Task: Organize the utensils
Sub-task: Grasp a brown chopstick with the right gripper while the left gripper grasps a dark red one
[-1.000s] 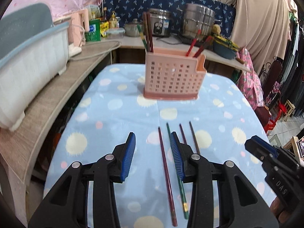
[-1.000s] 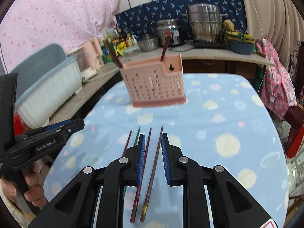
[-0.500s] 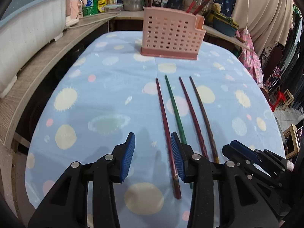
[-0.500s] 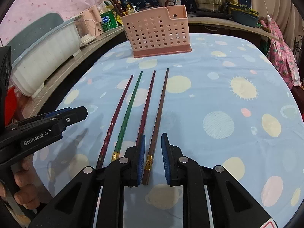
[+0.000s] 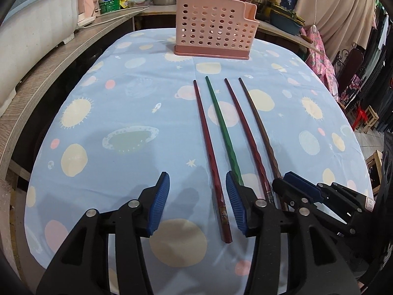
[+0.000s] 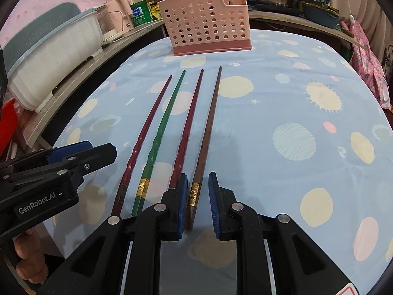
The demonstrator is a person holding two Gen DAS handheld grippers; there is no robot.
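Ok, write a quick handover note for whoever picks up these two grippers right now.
Left gripper: open, low over the cloth, its jaws either side of the leftmost dark red chopstick, not closed on it.
Right gripper: open, narrower gap, the butt of the brown chopstick between its jaws.
Four chopsticks lie side by side on the blue tablecloth: dark red, green chopstick, second red chopstick, brown.
Pink utensil basket stands at the far end, some chopsticks already in it.
Left: grip and load all four.

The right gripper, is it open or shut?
Open: the right gripper has its jaws apart, straddling the brown chopstick lying on the tablecloth.
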